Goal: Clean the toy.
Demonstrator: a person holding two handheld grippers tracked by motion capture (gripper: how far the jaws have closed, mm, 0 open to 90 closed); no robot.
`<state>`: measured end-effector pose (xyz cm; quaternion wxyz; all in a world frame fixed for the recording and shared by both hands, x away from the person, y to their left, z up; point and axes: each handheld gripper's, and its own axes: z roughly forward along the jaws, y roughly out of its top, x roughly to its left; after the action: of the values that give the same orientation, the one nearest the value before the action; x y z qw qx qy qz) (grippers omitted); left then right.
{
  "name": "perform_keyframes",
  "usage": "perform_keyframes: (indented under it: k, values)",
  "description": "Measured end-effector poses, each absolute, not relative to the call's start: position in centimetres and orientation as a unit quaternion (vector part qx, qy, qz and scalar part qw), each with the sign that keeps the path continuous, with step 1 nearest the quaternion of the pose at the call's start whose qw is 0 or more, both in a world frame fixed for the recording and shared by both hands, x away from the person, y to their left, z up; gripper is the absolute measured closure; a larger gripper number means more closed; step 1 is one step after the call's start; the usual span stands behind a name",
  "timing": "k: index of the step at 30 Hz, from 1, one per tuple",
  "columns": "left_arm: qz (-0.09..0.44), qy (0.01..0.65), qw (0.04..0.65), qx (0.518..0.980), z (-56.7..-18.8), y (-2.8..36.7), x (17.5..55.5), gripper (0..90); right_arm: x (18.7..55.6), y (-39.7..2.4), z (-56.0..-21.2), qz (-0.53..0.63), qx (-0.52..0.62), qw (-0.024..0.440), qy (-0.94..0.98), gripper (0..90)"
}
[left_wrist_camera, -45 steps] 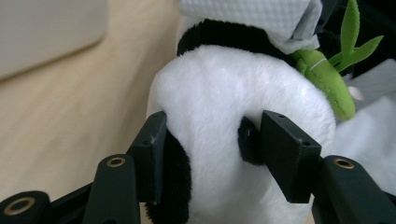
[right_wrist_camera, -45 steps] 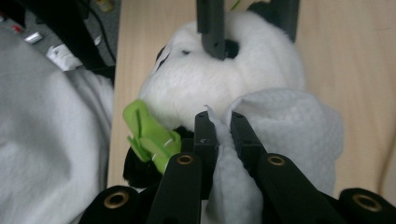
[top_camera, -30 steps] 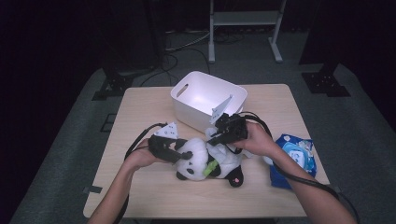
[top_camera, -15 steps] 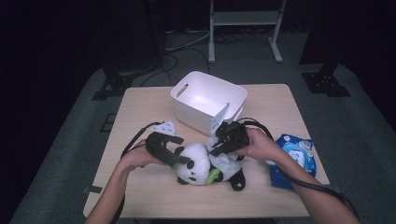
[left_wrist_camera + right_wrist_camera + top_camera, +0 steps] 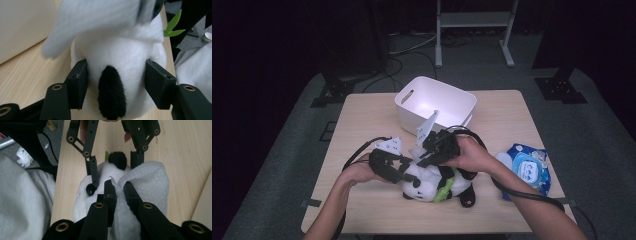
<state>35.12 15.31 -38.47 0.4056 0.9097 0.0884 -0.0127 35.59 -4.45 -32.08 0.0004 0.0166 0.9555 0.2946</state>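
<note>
Panda toy [image 5: 432, 181]: lying on the tabletop [image 5: 362, 120], near its front edge
Left tongs [image 5: 116, 75]: just been closing, jaws pressed on both sides of the panda's head
White wipe [image 5: 147, 182]: draped over the panda's head
Right tongs [image 5: 118, 188]: clamped on the wipe
White bin [image 5: 435, 106]: just behind
Blue wipe pack [image 5: 527, 167]: at right

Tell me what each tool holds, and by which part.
The left tool has just been closing and clamps the panda toy by its head, beside the black ear. The right tool pinches a fold of the white wipe.
</note>
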Motion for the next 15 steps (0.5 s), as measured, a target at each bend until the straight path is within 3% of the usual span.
perform_keyframes:
  k: [6, 15]
  values:
    - [-0.011, 0.081, 0.409, 0.909, -38.7, 15.7, 34.8, 40.1, 35.8, -4.3, -32.8, 0.272, 0.022, -0.011, 0.962, 82.6]
    - [-0.010, 0.086, 0.416, 0.905, -38.8, 15.8, 34.8, 40.0, 36.3, -9.4, -32.6, 0.261, 0.070, 0.000, 0.963, 82.6]
